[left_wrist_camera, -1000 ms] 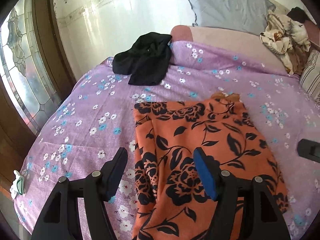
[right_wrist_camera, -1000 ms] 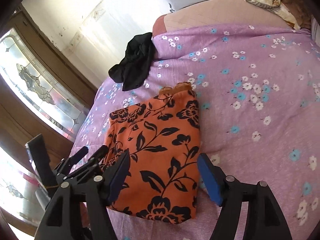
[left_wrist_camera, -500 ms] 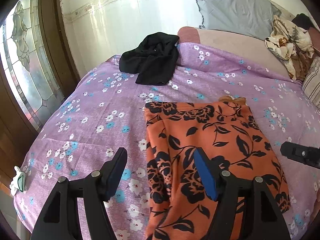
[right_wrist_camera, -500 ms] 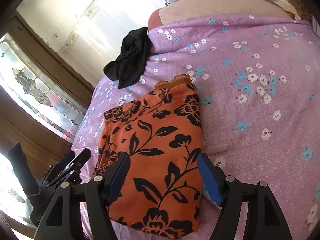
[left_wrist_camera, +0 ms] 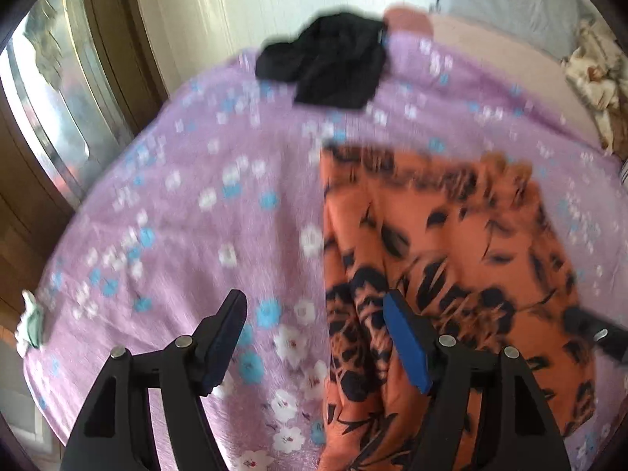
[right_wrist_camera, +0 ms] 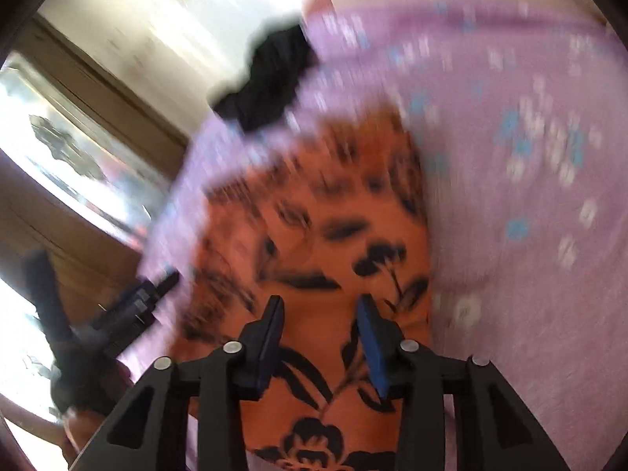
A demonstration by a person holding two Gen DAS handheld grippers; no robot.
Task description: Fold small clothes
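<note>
An orange garment with black flowers [left_wrist_camera: 443, 255] lies folded flat on the purple flowered bedspread [left_wrist_camera: 188, 212]. My left gripper [left_wrist_camera: 314, 333] is open and empty, low over the garment's left edge. In the right wrist view the same garment [right_wrist_camera: 325, 243] fills the middle. My right gripper [right_wrist_camera: 320, 333] hovers close over it with its jaws partly closed, a gap between them and nothing held. The left gripper also shows in the right wrist view [right_wrist_camera: 157, 286]. Both views are blurred.
A black garment [left_wrist_camera: 329, 66] lies crumpled at the far edge of the bed, also in the right wrist view [right_wrist_camera: 271, 82]. A grey pillow [left_wrist_camera: 506, 4] and a patterned cloth pile [left_wrist_camera: 596, 78] lie at the back right. A wood-framed window [left_wrist_camera: 51, 117] stands left.
My right gripper has dropped down close over the orange garment and its jaws have narrowed. My left gripper has shifted left and slightly nearer the garment's left edge.
</note>
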